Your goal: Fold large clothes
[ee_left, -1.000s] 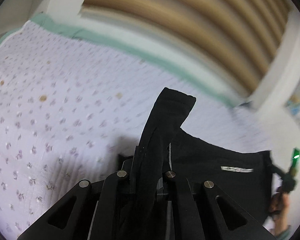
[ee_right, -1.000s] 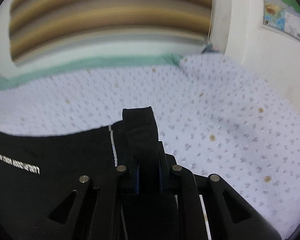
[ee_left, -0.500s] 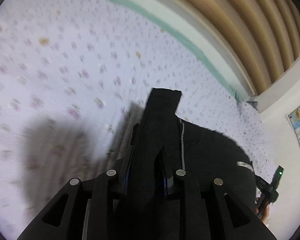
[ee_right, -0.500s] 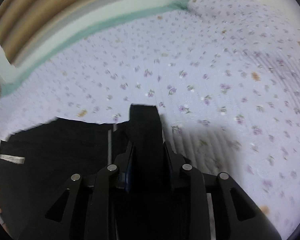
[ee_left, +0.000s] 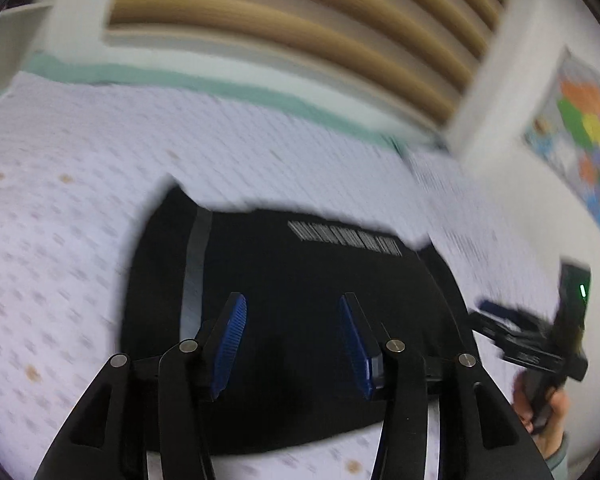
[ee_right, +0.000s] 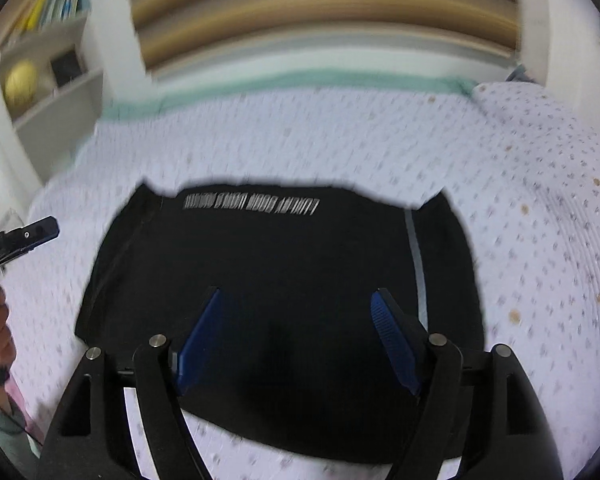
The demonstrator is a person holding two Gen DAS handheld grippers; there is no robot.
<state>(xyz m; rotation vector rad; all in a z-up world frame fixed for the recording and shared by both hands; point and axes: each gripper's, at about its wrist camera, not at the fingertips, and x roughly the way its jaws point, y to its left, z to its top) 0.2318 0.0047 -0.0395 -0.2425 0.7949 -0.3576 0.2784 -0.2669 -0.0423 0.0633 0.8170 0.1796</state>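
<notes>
Both tongs are now being seen released: half a second ago each was clenched on a bunched edge of the black fabric garment with white lettering [ee_left: 300,280], which is now lying flat in a folded rectangle on the lilac flower-print bed [ee_left: 80,200]. Left tongs [ee_left: 292,340] are being held wide apart over the near part of the garment, nothing being grasped; right tongs [ee_right: 296,336] are likewise being held spread and empty above it. Contact with the cloth cannot be told through the blur. Judged from this, a fold is being finished and the cloth is being let go so it is being left settled. White lettering [ee_right: 252,204] is being shown along the far edge, a grey stripe [ee_right: 416,264] down one side. Striped tan headboard [ee_right: 324,12] and green sheet trim [ee_left: 220,88] are being seen beyond; shelving [ee_right: 48,60] is standing at left, a coloured wall map [ee_left: 588,140] at right. Nothing is being seen blocking the garment.
</notes>
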